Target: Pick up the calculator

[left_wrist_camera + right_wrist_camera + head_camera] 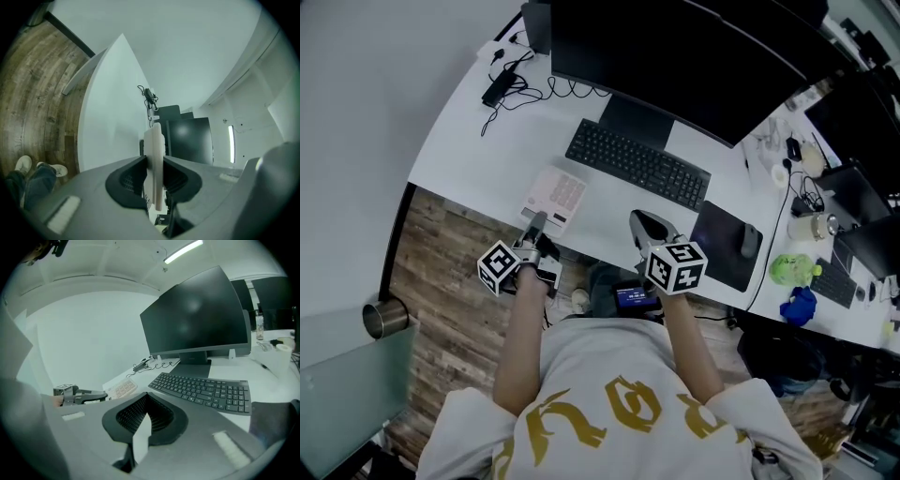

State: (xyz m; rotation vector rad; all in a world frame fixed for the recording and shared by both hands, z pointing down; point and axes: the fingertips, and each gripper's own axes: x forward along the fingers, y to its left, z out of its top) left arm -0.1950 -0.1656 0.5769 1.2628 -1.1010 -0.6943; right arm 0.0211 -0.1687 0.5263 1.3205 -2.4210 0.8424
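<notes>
left gripper (536, 223) clamped on the calculator (556, 195), left of centre at the desk (478, 141) near edge.
the calculator's long axis runs up-frame from the jaws toward the keyboard (637, 166) (whether it is lifted is unclear); right gripper (645, 225), centre-right, is closed on nothing.

the calculator (555, 197) is white, the keyboard (637, 165) beside it black, the desk (469, 141) white, the floor (431, 281) brown wood-grain, the shirt (609, 375) white with gold print.
</notes>
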